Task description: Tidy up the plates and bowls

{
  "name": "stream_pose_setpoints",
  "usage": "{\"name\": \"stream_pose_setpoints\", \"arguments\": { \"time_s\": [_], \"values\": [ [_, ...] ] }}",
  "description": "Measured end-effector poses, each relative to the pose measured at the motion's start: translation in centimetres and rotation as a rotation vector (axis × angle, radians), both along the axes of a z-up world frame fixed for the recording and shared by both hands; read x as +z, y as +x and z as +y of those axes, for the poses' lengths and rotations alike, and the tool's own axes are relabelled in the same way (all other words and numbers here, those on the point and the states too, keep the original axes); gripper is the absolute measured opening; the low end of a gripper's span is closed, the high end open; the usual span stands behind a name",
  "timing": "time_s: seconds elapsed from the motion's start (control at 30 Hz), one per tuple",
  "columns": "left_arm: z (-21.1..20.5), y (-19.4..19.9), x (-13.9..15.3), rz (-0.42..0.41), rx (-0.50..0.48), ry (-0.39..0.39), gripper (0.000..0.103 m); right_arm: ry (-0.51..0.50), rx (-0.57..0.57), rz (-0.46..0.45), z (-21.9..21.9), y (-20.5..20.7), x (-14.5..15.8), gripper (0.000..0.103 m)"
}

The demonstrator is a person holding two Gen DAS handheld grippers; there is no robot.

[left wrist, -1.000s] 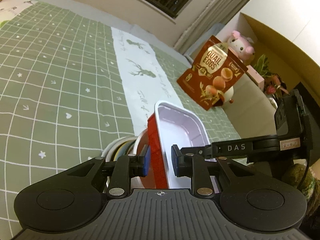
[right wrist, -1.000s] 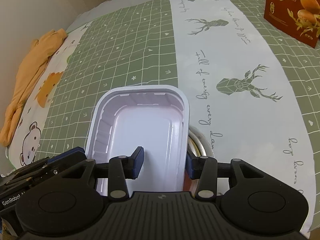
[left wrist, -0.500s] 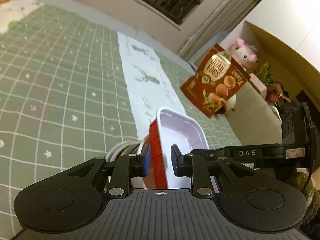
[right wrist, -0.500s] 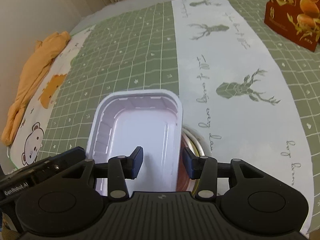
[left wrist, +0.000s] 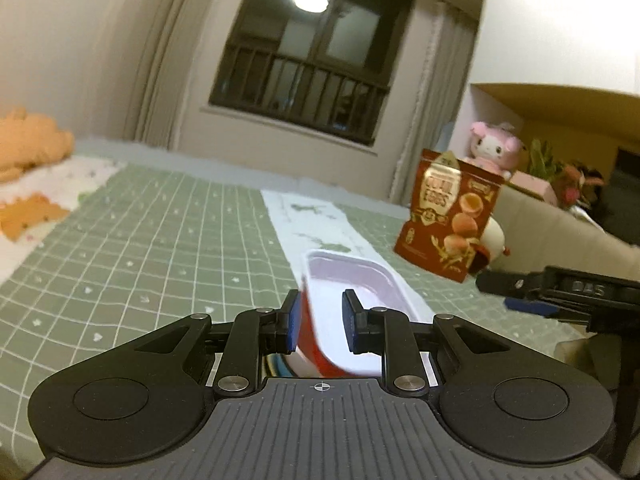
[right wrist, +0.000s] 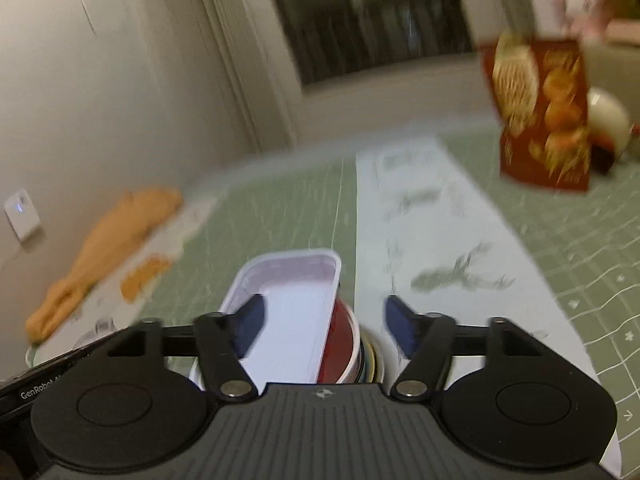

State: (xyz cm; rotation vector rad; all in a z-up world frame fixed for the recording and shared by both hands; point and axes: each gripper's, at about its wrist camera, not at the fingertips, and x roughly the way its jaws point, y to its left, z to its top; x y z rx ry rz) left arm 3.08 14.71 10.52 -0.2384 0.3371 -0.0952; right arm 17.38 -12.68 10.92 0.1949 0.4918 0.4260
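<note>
Left gripper [left wrist: 319, 322] is pointed pretty much level across the bed, its blue-padded jaws pulled in close around the wall of the red-and-white tray [left wrist: 352, 304] between them. Can't quite tell if both pads are actually biting, the picture's a bit soft right there. Right gripper [right wrist: 325, 322] sits off to its right side, also aimed forward and roughly level, jaws spread wide apart with nothing touching the pads [right wrist: 400, 322]. You can see its black body poking into the left wrist view too.
</note>
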Motion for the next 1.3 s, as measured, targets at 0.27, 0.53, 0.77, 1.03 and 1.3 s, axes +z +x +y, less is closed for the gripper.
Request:
{"name": "stream_pose_setpoints", "arguments": {
  "time_s": [0.27, 0.53, 0.77, 1.03, 1.3],
  "values": [
    [-6.8, -5.4, -4.5, -0.016, 0.031, 0.124, 0.02, -0.022, -0.111, -0.246, -1.6, -9.0, -6.7, 0.103],
    [-9.9, -6.7, -7.5, 0.083, 0.071, 0.166, 0.019, -0.143, -0.123, -0.072, -1.4, -11.6, -11.6, 0.103],
    [-10.0, -7.6, -7.8, 0.119, 0.087, 0.182, 0.019, -0.139, -0.138, -0.082, -1.8, -12.1, -11.6, 0.103],
    [-10.1, -7.2, -8.2, 0.166, 0.108, 0.191, 0.019, -0.193, -0.132, -0.06, -1.4, -12.2, -12.2, 0.103],
    [-10.0, -7.1, -8.4, 0.166, 0.101, 0.192, 0.019, -0.189, -0.127, -0.05, -1.4, -11.9, -12.4, 0.103]
  ]
}}
